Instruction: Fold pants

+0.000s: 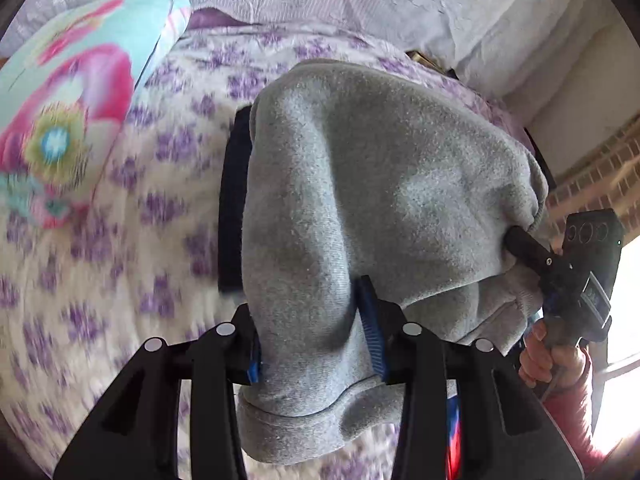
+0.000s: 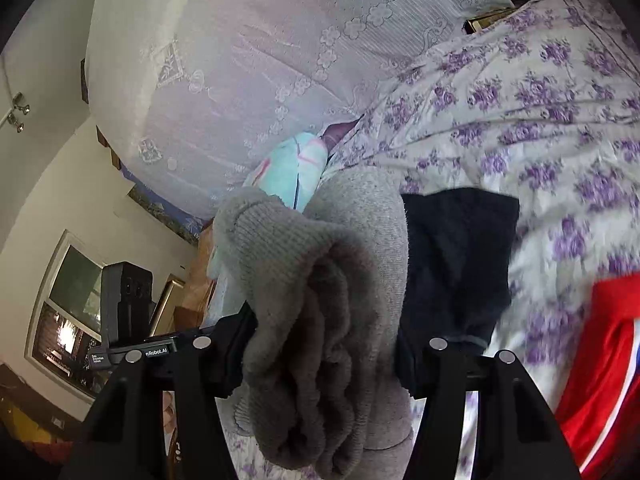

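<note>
Grey sweatpants point(image 1: 380, 184) hang lifted above the bed, bunched into a thick roll between both tools. My left gripper point(image 1: 314, 340) is shut on one end, its blue pads point(image 1: 370, 320) pressing into the fabric from both sides. At the right edge of that view, my right gripper point(image 1: 520, 240) bites the other end, held by a hand point(image 1: 552, 356). In the right wrist view the right gripper point(image 2: 324, 344) is shut on a thick wad of the grey pants point(image 2: 320, 280), which hides both fingertips.
A purple-flowered bedspread point(image 1: 120, 280) lies below. A dark navy garment point(image 2: 456, 264) lies on it, and a red garment point(image 2: 600, 360) at the right. A turquoise and pink pillow point(image 1: 72, 100) sits at the head, with lace curtains point(image 2: 240, 60) behind.
</note>
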`<state>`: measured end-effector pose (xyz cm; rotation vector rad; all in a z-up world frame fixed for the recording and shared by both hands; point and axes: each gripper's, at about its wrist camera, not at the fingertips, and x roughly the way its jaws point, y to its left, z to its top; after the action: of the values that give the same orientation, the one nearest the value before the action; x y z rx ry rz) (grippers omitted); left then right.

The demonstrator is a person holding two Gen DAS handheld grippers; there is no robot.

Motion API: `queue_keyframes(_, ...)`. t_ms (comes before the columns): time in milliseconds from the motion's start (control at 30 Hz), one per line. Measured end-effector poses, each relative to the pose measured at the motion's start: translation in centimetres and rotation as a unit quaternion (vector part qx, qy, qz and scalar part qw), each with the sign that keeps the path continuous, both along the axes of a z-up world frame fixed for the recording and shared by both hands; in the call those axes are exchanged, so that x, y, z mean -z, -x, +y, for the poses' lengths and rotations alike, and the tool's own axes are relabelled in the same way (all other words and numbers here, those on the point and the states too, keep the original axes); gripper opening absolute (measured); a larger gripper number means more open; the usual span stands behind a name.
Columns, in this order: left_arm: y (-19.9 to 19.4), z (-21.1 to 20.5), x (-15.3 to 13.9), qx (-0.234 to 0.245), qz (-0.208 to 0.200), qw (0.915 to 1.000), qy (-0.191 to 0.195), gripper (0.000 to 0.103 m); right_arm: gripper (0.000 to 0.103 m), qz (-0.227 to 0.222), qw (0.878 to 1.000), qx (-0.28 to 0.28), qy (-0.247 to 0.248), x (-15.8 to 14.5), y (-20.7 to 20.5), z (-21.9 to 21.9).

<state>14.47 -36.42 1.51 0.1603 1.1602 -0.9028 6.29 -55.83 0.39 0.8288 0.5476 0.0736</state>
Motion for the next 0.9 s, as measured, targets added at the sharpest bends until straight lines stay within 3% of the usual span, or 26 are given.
queue_keyframes(67, -2.2, -1.9, 0.4, -0.009, 0.000, 0.9999, -0.005, 0.041, 0.064, 0.006, 1.000, 0.011, 0.000, 1.0, -2.2, -1.9)
queue_keyframes(100, -3.5, -3.2, 1.2, -0.015, -0.001, 0.9998, -0.014, 0.048, 0.067, 0.025, 0.999, 0.032, 0.016, 2.1, -3.7, -3.3)
queue_keyframes(133, -4.6, -4.3, 2.2, -0.023, -0.006, 0.9991, -0.034, 0.061, 0.069, 0.050, 0.996, 0.057, 0.038, 3.0, -4.5, -4.0)
queue_keyframes(200, -6.7, -5.4, 5.0, -0.082, -0.034, 0.9915, -0.096, 0.066, 0.070, 0.114, 0.981, 0.124, 0.096, 4.7, -5.1, -5.1)
queue_keyframes(233, -7.1, -5.6, 5.8, -0.089, -0.034, 0.9895, -0.109, 0.065, 0.071, 0.117, 0.977, 0.140, 0.109, 4.9, -4.6, -5.3)
queue_keyframes(300, -7.3, -5.0, 7.0, -0.091, -0.022, 0.9892, -0.113, 0.065, 0.071, 0.081, 0.978, 0.150, 0.123, 4.0, -3.1, -4.5)
queue_keyframes(467, -5.9, -4.8, 5.1, -0.090, -0.091, 0.9866, -0.101, 0.067, 0.071, 0.028, 0.945, 0.144, 0.293, -1.2, -2.7, 0.7)
queue_keyframes(533, -5.4, -5.8, 4.5, -0.092, -0.107, 0.9850, -0.100, 0.087, 0.071, 0.024, 0.936, 0.126, 0.329, -2.2, -4.4, 2.1)
queue_keyframes(567, -5.2, -6.6, 4.8, -0.092, -0.114, 0.9830, -0.111, 0.091, 0.070, 0.026, 0.931, 0.117, 0.344, -2.1, -5.7, 2.6)
queue_keyframes(633, -4.9, -8.0, 6.5, -0.080, -0.127, 0.9768, -0.152, 0.092, 0.070, 0.060, 0.927, 0.097, 0.358, -0.3, -8.0, 2.8)
queue_keyframes(667, -4.8, -8.8, 8.7, -0.067, -0.133, 0.9697, -0.193, 0.096, 0.070, 0.109, 0.924, 0.076, 0.358, 2.1, -9.7, 2.6)
queue_keyframes(700, -4.7, -8.8, 9.9, -0.071, -0.140, 0.9668, -0.202, 0.099, 0.071, 0.152, 0.918, 0.062, 0.361, 4.8, -10.8, 2.4)
queue_keyframes(733, -4.5, -8.3, 10.5, -0.077, -0.143, 0.9680, -0.191, 0.099, 0.074, 0.151, 0.907, 0.074, 0.386, 6.4, -10.7, 2.7)
queue_keyframes(767, -4.5, -7.6, 10.9, -0.083, -0.133, 0.9732, -0.168, 0.099, 0.077, 0.121, 0.904, 0.086, 0.400, 7.0, -9.9, 2.8)
queue_keyframes(833, -4.8, -7.0, 11.0, -0.089, -0.110, 0.9771, -0.159, 0.099, 0.079, 0.122, 0.922, 0.104, 0.352, 6.8, -9.3, 1.7)
queue_keyframes(900, -5.3, -6.7, 11.1, -0.094, -0.091, 0.9796, -0.153, 0.099, 0.088, 0.140, 0.943, 0.101, 0.283, 7.3, -9.6, 0.0)
